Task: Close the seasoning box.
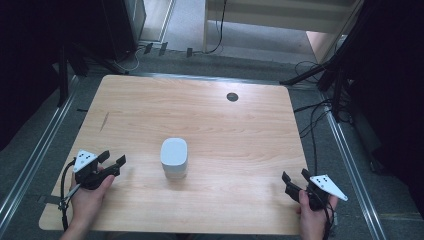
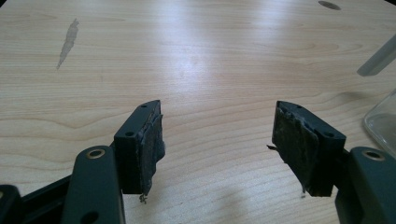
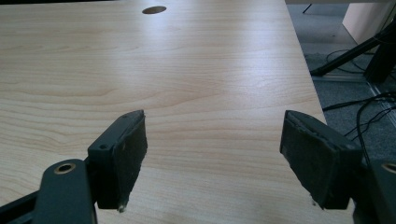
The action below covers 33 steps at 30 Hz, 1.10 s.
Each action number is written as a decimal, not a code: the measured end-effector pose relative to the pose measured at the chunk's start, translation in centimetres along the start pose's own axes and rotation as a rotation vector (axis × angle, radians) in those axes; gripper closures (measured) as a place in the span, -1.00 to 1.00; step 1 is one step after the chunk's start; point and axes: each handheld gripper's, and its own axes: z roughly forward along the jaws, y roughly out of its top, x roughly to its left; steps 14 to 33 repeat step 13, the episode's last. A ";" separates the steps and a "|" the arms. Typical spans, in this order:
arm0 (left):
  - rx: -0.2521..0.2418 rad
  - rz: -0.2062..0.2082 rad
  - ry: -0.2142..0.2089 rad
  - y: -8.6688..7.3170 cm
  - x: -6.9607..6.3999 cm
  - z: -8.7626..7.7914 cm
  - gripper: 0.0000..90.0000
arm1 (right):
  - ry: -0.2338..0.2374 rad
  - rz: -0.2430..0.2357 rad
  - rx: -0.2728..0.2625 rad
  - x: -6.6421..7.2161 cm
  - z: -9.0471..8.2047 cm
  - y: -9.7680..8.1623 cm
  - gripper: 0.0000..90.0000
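Note:
A clear square container with a white lid (image 1: 174, 157) stands near the middle of the wooden table (image 1: 210, 125). Its clear edge (image 2: 380, 123) shows at the right side of the left gripper view. My left gripper (image 1: 112, 161) rests at the table's front left, held in a hand, open, with nothing between its worn pads (image 2: 152, 144). My right gripper (image 1: 295, 178) sits at the front right, also open and empty, with bare wood between its pads (image 3: 128, 154). Both grippers (image 2: 217, 140) (image 3: 215, 149) are well apart from the container.
A dark round grommet hole (image 1: 232, 97) lies at the table's far middle (image 3: 154, 10). A dark streak (image 2: 67, 42) marks the wood at far left. Cables (image 1: 315, 125) and stand legs crowd the floor beyond the right edge. Metal rails run along both sides.

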 end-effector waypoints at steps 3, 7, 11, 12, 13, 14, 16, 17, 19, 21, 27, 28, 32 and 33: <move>0.003 0.005 -0.003 0.0 -0.1 0.0 -0.24 | -0.005 0.003 0.003 0.0 0.0 0.0 -0.48; 0.003 0.012 0.000 0.0 -0.1 0.1 -0.24 | -0.005 0.013 0.002 -0.1 0.0 0.0 -0.47; 0.005 0.013 -0.003 0.0 -0.1 0.1 -0.24 | -0.006 0.011 0.005 -0.1 0.1 0.0 -0.47; 0.007 0.013 -0.005 0.1 -0.1 0.1 -0.24 | -0.008 0.002 0.008 0.0 0.1 0.1 -0.47; 0.010 0.012 -0.007 0.1 -0.1 0.1 -0.24 | -0.008 0.002 0.008 0.0 0.1 0.1 -0.47; 0.010 0.012 -0.007 0.1 -0.1 0.1 -0.24 | -0.008 0.002 0.008 0.0 0.1 0.1 -0.47; 0.010 0.012 -0.007 0.1 -0.1 0.1 -0.24 | -0.008 0.002 0.008 0.0 0.1 0.1 -0.47; 0.010 0.012 -0.007 0.1 -0.1 0.1 -0.24 | -0.008 0.002 0.008 0.0 0.1 0.1 -0.47; 0.010 0.012 -0.007 0.1 -0.1 0.1 -0.24 | -0.008 0.002 0.008 0.0 0.1 0.1 -0.47; 0.010 0.012 -0.007 0.1 -0.1 0.1 -0.24 | -0.008 0.002 0.008 0.0 0.1 0.1 -0.47; 0.010 0.012 -0.007 0.1 -0.1 0.1 -0.24 | -0.008 0.002 0.008 0.0 0.1 0.1 -0.47; 0.010 0.012 -0.007 0.1 -0.1 0.1 -0.24 | -0.008 0.002 0.008 0.0 0.1 0.1 -0.47; 0.010 0.012 -0.007 0.1 -0.1 0.1 -0.24 | -0.008 0.002 0.008 0.0 0.1 0.1 -0.47; 0.010 0.012 -0.007 0.1 -0.1 0.1 -0.24 | -0.008 0.002 0.008 0.0 0.1 0.1 -0.47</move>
